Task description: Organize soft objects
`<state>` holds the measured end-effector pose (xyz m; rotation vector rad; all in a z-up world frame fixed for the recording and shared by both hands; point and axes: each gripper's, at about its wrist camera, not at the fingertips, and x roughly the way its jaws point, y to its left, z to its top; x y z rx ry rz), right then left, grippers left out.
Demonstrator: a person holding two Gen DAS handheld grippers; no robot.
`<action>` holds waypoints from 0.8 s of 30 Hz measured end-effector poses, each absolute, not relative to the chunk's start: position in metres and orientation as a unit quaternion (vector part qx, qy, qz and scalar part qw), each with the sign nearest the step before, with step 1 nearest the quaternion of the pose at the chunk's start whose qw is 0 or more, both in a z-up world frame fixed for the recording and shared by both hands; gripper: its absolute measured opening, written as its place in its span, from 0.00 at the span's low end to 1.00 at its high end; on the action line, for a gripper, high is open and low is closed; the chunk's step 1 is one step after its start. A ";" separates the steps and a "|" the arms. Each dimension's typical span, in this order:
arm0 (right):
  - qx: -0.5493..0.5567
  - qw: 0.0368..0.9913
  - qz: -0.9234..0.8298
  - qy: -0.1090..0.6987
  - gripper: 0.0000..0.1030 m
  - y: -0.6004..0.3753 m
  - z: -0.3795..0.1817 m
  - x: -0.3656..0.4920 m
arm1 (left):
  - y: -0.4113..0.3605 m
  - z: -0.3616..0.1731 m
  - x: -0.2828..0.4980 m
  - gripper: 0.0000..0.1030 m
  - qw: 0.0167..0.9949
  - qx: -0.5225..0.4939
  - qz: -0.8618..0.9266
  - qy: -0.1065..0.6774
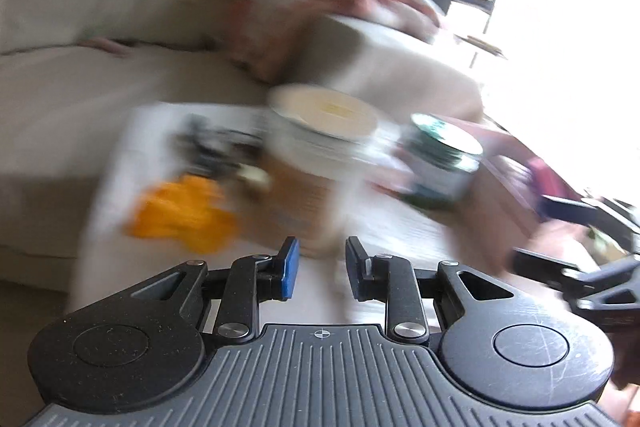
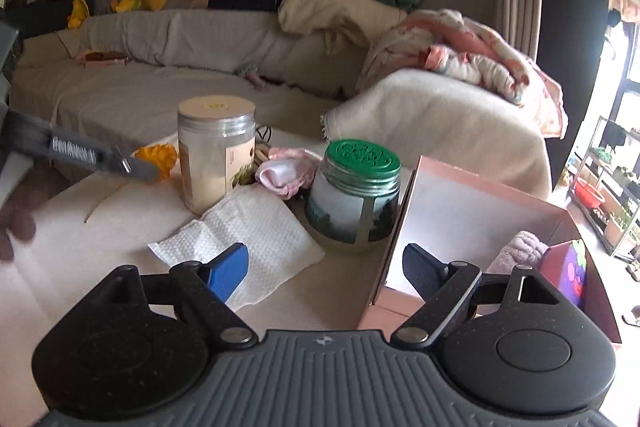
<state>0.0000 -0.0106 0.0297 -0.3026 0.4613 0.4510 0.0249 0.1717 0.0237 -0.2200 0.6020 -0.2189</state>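
My left gripper (image 1: 322,267) hovers low over the white table with a narrow gap between its fingers and nothing in it; this view is blurred. Just ahead to its left lies an orange soft toy (image 1: 180,215). In the right wrist view that orange toy (image 2: 158,155) sits behind the left gripper's fingertip (image 2: 138,169). A pink and white soft cloth (image 2: 284,171) lies between two jars. My right gripper (image 2: 326,267) is wide open and empty, above a paper towel (image 2: 244,231) and the edge of a pink box (image 2: 480,211). Inside the box rests a mauve fluffy item (image 2: 520,251).
A clear jar with a beige lid (image 2: 216,151) and a green-lidded jar (image 2: 356,195) stand mid-table. A purple card (image 2: 568,267) leans in the box. A hand (image 2: 16,223) rests at the table's left edge. Behind is a grey sofa (image 2: 160,95) piled with blankets (image 2: 460,59) and plush toys.
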 end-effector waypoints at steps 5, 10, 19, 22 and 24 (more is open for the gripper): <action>-0.155 0.934 0.236 0.218 0.82 -0.015 0.033 -0.007 | 0.144 0.020 0.042 0.28 0.942 -0.102 -0.097 0.304; -0.171 0.909 0.291 0.243 0.82 -0.006 0.035 0.001 | 0.151 0.021 0.038 0.27 0.943 -0.110 -0.069 0.307; -0.225 0.860 0.303 0.344 0.82 0.068 0.014 0.084 | 0.176 0.026 0.002 0.27 0.943 -0.147 -0.055 0.293; -0.181 0.846 0.303 0.399 0.81 0.076 0.004 0.109 | 0.183 0.023 -0.004 0.27 0.938 -0.161 -0.058 0.301; -0.170 0.844 0.303 0.409 0.80 0.078 0.000 0.114 | 0.184 0.020 -0.006 0.27 0.936 -0.159 -0.056 0.308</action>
